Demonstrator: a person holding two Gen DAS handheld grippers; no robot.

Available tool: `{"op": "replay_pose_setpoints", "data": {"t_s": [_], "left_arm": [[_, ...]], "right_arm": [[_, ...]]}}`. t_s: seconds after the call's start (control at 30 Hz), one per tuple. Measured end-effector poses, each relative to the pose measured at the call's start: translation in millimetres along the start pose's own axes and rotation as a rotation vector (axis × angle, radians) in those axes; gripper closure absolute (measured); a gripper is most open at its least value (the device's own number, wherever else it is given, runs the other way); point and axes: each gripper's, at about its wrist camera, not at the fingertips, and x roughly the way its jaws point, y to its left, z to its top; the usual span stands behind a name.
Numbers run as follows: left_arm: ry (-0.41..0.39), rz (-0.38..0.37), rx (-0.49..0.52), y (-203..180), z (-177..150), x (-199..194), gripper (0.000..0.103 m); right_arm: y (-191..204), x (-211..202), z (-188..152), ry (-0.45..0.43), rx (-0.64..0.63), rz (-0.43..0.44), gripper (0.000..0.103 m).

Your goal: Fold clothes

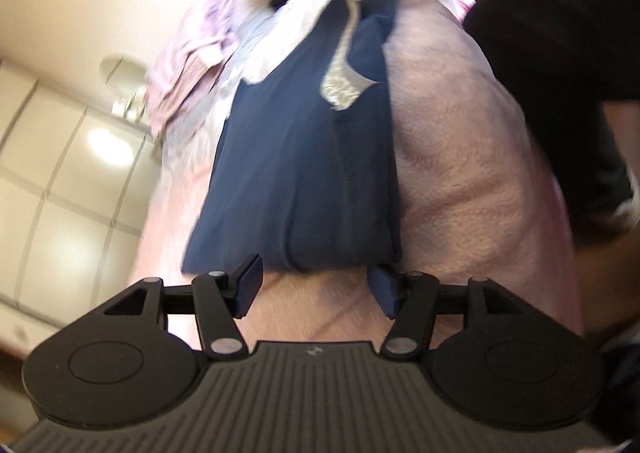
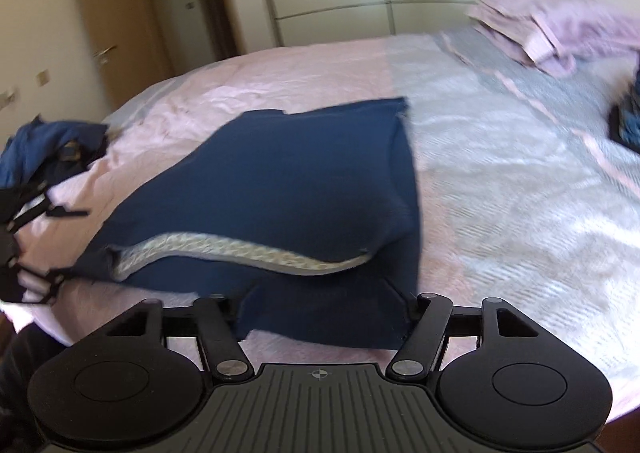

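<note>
2 handheld grippers at a folded navy garment (image 2: 280, 189) on a bed.

The garment, with a pale lace band (image 2: 240, 249), lies on the pink blanket (image 1: 460, 157). The left gripper (image 1: 316, 285) stands open at its near edge, holding nothing. The right gripper (image 2: 324, 317) is open wide, cloth lying loose between its fingers. A pile of lilac clothes (image 2: 560, 29) sits well apart.

A: What sits in the middle of the frame?

B: A folded navy garment (image 1: 296, 157) with a pale patterned strip, lying on a pink blanket (image 1: 460, 157).

A: And at the bottom?

B: The left gripper (image 1: 316, 285), jaws spread, the garment's near edge just above them, pads not pressing it.

A: Upper left?

B: Lilac folded clothes (image 1: 192, 53); a black sleeve (image 1: 560, 33) at the upper right.
</note>
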Motion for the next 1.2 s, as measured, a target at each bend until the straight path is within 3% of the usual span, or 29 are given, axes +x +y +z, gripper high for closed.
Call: {"op": "replay_pose_setpoints", "data": {"t_s": [0.1, 0.13, 0.17, 0.33, 0.4, 0.67, 0.9, 1.0, 1.03, 1.07, 1.1, 1.2], "left_arm": [[-0.032, 0.026, 0.098, -4.8, 4.8, 15.8, 0.052], [-0.042, 0.024, 0.11, -3.0, 7.1, 19.5, 0.065], [-0.05, 0.005, 0.08, 3.4, 10.9, 21.5, 0.093], [-0.13, -0.011, -0.273, 58.5, 11.8, 12.2, 0.093], [-0.128, -0.031, -0.309, 65.6, 11.3, 15.0, 0.093], [-0.105, -0.058, -0.281, 63.3, 9.4, 18.0, 0.092], [-0.075, -0.061, -0.238, 44.8, 4.7, 23.5, 0.09], [-0.057, -0.067, -0.212, 39.7, 6.0, 29.4, 0.09], [-0.052, -0.07, -0.204, 39.9, 6.9, 30.2, 0.091], [-0.047, -0.073, -0.196, 40.0, 7.9, 30.9, 0.092], [-0.042, -0.075, -0.189, 40.3, 8.8, 31.6, 0.093], [-0.053, -0.062, -0.189, 50.1, 12.0, 21.2, 0.095]], "right_arm": [[17.9, 1.2, -6.9, -0.015, -0.132, -0.026, 0.038], [25.9, 2.2, -10.3, -0.018, -0.2, -0.04, 0.038], [35.9, 3.5, -14.2, -0.018, -0.282, -0.058, 0.038], [72.7, 10.0, -43.1, -0.046, -0.659, -0.116, 0.038], [82.7, 19.1, -51.8, -0.064, -0.764, -0.133, 0.038], [101.8, 74.1, -78.3, -0.138, -1.159, -0.217, 0.038], [65.5, 87.0, -80.4, -0.125, -1.19, -0.364, 0.038], [58.4, 96.1, -78.9, -0.134, -1.215, -0.37, 0.039], [57.3, 100.2, -76.5, -0.121, -1.222, -0.363, 0.052], [56.2, 104.3, -74.0, -0.108, -1.23, -0.356, 0.078], [55.1, 108.4, -71.5, -0.095, -1.238, -0.349, 0.088], [53.5, 112.3, -59.7, -0.065, -1.222, -0.332, 0.097]]}}
